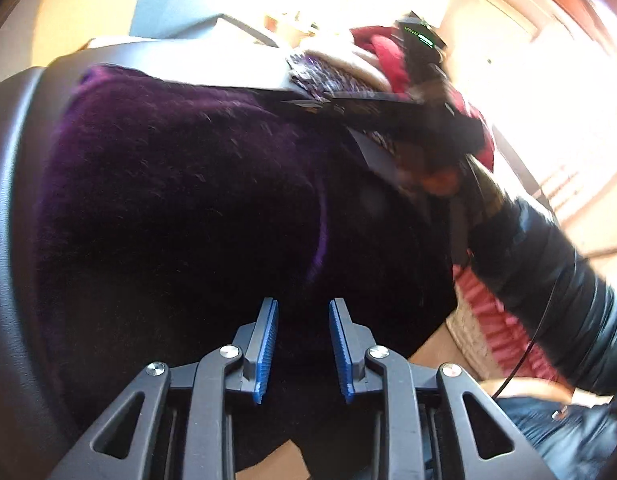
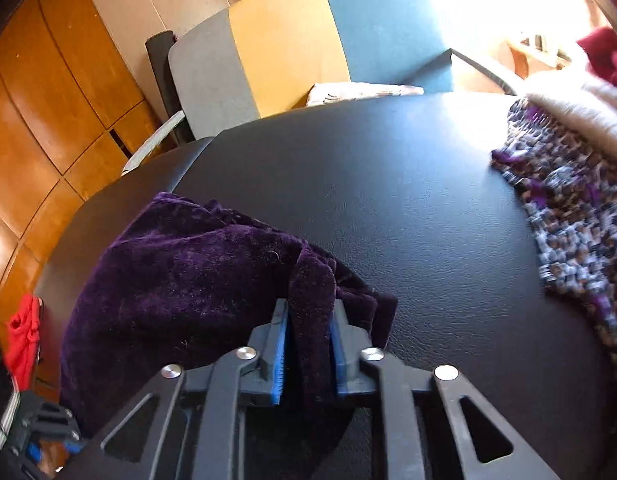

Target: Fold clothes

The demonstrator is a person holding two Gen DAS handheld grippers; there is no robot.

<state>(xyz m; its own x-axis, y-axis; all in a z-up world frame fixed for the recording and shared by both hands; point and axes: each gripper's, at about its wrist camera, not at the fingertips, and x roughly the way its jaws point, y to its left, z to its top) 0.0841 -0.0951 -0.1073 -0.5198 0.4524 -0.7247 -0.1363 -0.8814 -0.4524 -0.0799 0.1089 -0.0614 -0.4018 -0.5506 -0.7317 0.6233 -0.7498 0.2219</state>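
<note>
The right tongs [image 2: 308, 312] grasp a fold of the purple velvet garment [image 2: 180, 280], the cloth pinched between the two blue pads [image 2: 279, 360] and rising in a ridge out of them. The left tongs [image 1: 302, 312] are released, their blue pads standing apart with nothing between them, poised over the same dark velvet, which fills the middle of the left wrist view. The garment lies bunched on the black leather-like bench [image 2: 388, 184], toward its near left edge as the right wrist camera sees it, with bare bench surface beyond it. At the bench's far right edge lies a patterned purple-and-white knit [image 2: 568, 216], with a cream fleecy piece [image 2: 580, 120] just behind it and something red [image 2: 604, 48] at the corner. In the left wrist view, a person's arm in a black padded sleeve [image 1: 548, 272] reaches in from the right, blurred. Off the bench's left side, a red cloth [image 2: 24, 332] lies low against the wooden cabinet doors [image 2: 48, 112].
</note>
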